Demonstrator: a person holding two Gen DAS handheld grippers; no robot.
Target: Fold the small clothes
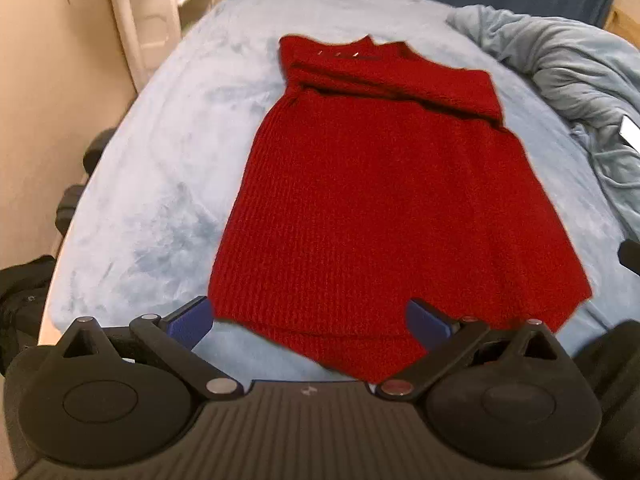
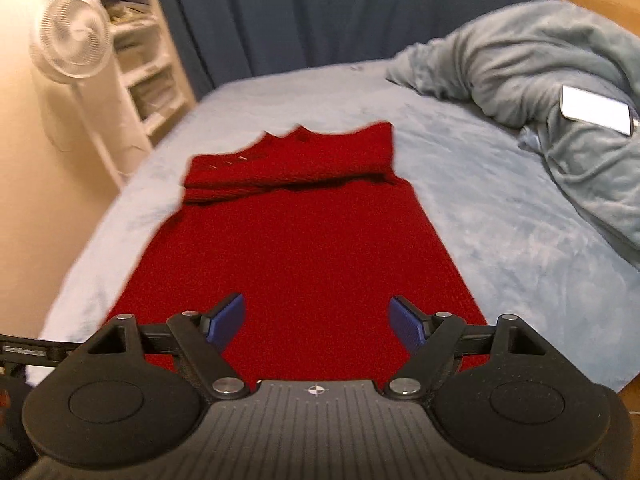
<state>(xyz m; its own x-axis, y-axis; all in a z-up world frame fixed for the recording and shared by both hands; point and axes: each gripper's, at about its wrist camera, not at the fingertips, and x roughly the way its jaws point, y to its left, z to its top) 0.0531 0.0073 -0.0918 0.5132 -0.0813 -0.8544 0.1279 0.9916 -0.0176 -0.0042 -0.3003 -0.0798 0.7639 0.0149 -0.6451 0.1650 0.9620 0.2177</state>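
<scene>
A dark red, chunky-knit small garment (image 1: 372, 200) lies spread flat on a bed covered by a pale blue plush sheet (image 1: 160, 168). Its far end is folded over into a thick band, where a short row of small pale metallic studs (image 1: 338, 55) shows near the neck edge. The near hem lies in two layers, one edge peeking out below the other, and runs to a point on the right side in the left wrist view.

The left tongs (image 1: 310, 320) stand wide apart just above the near hem, their blue pads (image 1: 192, 320) bare, with nothing gripped between them. The right tongs (image 2: 318, 322) are likewise spread wide over the near part of the red knit, blue pads (image 2: 226, 320) empty.

A crumpled grey-blue blanket (image 2: 540, 72) is heaped at the right side of the bed, and a flat phone with a blank white screen (image 2: 596, 110) rests on it. Dark blue curtains (image 2: 320, 12) hang behind the bed. At the left stand a white pedestal fan (image 2: 72, 40) and white shelving (image 2: 148, 72). No brand, label or readable writing shows; only a small crosshair mark (image 2: 317, 391) sits on the right tool's ribbed body.
</scene>
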